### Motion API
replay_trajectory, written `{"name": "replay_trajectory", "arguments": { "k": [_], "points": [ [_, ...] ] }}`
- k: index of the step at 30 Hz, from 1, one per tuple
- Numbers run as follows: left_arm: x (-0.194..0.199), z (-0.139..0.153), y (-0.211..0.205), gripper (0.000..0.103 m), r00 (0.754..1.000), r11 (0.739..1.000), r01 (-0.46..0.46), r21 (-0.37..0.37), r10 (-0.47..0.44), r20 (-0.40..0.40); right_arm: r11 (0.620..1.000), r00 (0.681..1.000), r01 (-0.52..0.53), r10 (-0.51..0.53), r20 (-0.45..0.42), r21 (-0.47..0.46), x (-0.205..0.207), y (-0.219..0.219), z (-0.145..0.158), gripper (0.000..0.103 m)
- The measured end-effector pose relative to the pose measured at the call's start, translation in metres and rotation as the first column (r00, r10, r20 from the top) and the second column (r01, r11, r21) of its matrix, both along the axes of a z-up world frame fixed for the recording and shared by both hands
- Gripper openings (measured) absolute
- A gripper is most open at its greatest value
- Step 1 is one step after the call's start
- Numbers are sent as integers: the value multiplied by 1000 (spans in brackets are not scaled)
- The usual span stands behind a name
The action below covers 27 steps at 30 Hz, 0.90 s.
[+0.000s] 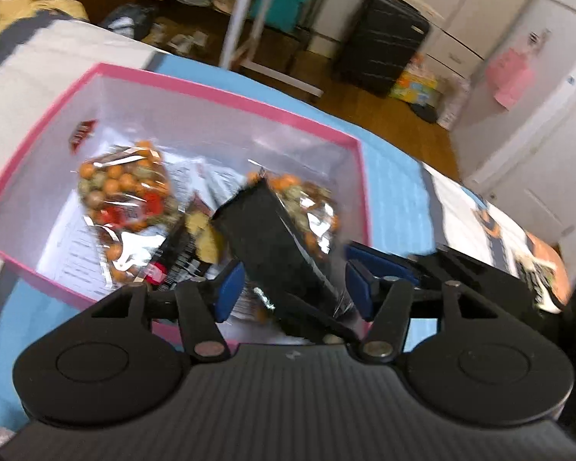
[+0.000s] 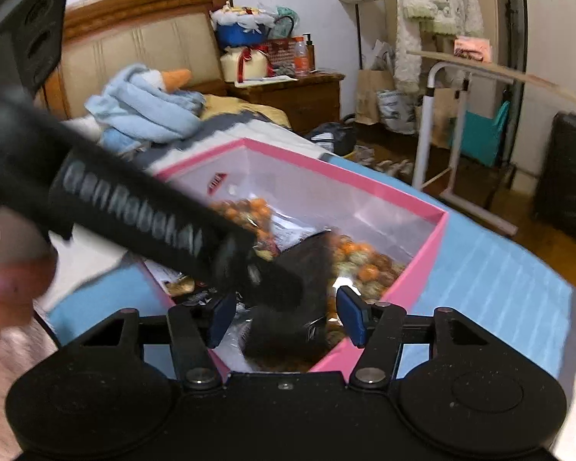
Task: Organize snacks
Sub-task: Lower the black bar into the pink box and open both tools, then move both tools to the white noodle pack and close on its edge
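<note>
A pink box (image 1: pixel 226 94) with white inside stands on a blue cloth on the bed; it also shows in the right wrist view (image 2: pixel 434 238). It holds clear bags of orange and green snack balls (image 1: pixel 123 192) and other packets. A long black packet (image 1: pixel 280 246) stands tilted in the box between the blue pads of my left gripper (image 1: pixel 293 286), which is open; the pads do not touch it. My right gripper (image 2: pixel 286 317) is open over the box's near corner, with the same black packet (image 2: pixel 303 299) between its fingers. The left gripper's body (image 2: pixel 142 211) crosses the right wrist view.
The blue cloth (image 2: pixel 495 276) covers the bed around the box. A blue plush duck (image 2: pixel 149 103) lies by the wooden headboard. A white rack (image 2: pixel 434 130), a black suitcase (image 1: pixel 380 53) and bags stand on the wooden floor beyond the bed.
</note>
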State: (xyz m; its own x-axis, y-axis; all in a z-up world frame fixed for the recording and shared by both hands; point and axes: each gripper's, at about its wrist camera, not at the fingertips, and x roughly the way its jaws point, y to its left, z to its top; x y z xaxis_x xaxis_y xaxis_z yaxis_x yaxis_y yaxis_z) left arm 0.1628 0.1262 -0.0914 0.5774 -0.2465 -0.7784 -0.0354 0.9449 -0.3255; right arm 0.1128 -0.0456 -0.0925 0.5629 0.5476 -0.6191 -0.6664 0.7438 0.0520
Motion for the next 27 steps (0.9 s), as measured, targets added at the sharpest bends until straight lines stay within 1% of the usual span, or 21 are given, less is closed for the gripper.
{"name": "replay_trajectory", "arguments": {
  "k": [3,6,8,11,13,17,20,23,25,27],
  "points": [
    [-7,7,0,58,998,999,-17,38,15,53,1000,1000,17,-17,5,18,-3,-6,9,68],
    [-14,16,-1,58,996,1000,-2,23,0,91,999,999,39,-39,-1,33,-9,-15,19,70],
    [-17,22,-3,58,994,1000,12,17,-14,111,998,998,57,-57,5,21,-13,-22,26,70],
    [-23,30,-8,58,990,999,27,28,-31,139,995,995,102,-102,9,-18,-19,-33,36,70],
    [-28,35,-11,58,987,999,35,31,-39,155,990,990,142,-142,-4,-16,-22,-44,43,70],
    [-35,41,-18,58,983,998,64,21,-67,168,971,970,236,-234,-67,34,-27,-77,56,70],
    [-41,45,-29,58,979,995,103,19,-104,178,957,957,289,-287,-44,22,-40,-100,62,71],
    [-47,49,-42,58,972,989,149,12,-149,184,938,938,346,-346,-23,9,-57,-121,68,73],
    [-52,52,-52,58,966,983,182,7,-180,186,923,923,383,-383,-24,20,-72,-140,73,76],
    [-57,56,-65,58,958,976,218,9,-216,187,911,912,411,-411,-22,31,-86,-159,77,76]
  ]
}}
